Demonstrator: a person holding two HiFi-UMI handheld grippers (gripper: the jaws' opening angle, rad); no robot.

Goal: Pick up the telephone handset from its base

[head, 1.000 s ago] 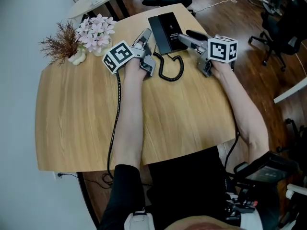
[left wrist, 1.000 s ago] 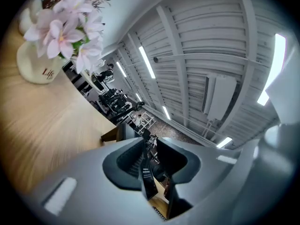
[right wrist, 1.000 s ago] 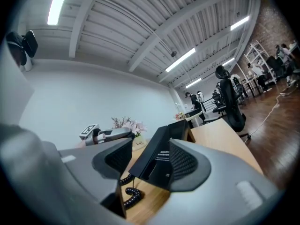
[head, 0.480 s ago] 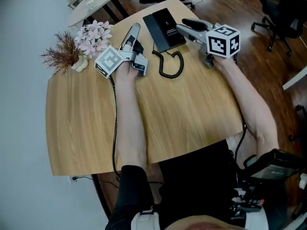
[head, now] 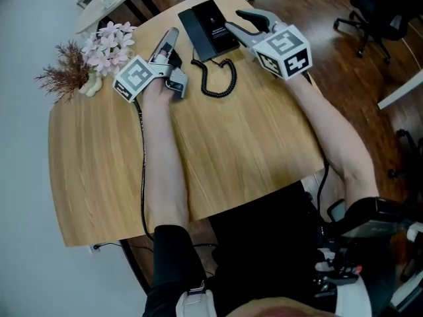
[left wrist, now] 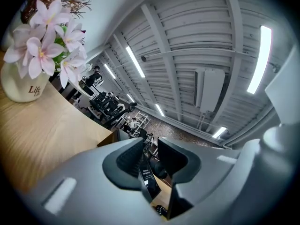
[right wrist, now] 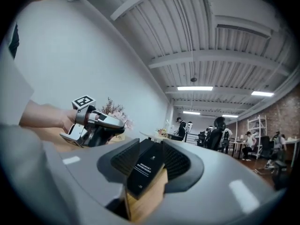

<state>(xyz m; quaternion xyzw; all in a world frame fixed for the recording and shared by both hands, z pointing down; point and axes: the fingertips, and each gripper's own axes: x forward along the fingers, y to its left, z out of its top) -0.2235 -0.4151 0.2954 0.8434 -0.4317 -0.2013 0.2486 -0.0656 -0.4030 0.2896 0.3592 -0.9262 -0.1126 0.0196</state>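
A wooden tabletop (head: 251, 144) has a flat black telephone (head: 208, 25) lying near its far edge. The telephone looks like one black slab with small white writing on it, and I cannot tell the handset from the base. A black curly cord (head: 218, 81) lies on the wood just in front of it, nearer the person. The left tongs (head: 172, 34) are to the left of the telephone, near it but not touching it, and they point away from the person. Their jaws are closing, with only a thin gap between them. Nothing is in that gap, and the telephone shows through it further off. The left tongs have a cube with black and white squares (head: 135, 78), and a black cable (head: 142, 170) runs back from them along the arm. The right tongs (head: 236, 24) come in from the right side, with their tips just beside the right edge of the telephone. I cannot tell if they touch it. Their jaws are closing too, but they stand apart and do not press on anything. The telephone and a bit of the tabletop show in the gap past the jaws. These tongs carry a cube (head: 283, 50) as well. At the far left corner stand pink flowers (head: 106, 41) in a white pot (left wrist: 21, 86), next to some dry brown twigs (head: 63, 78).
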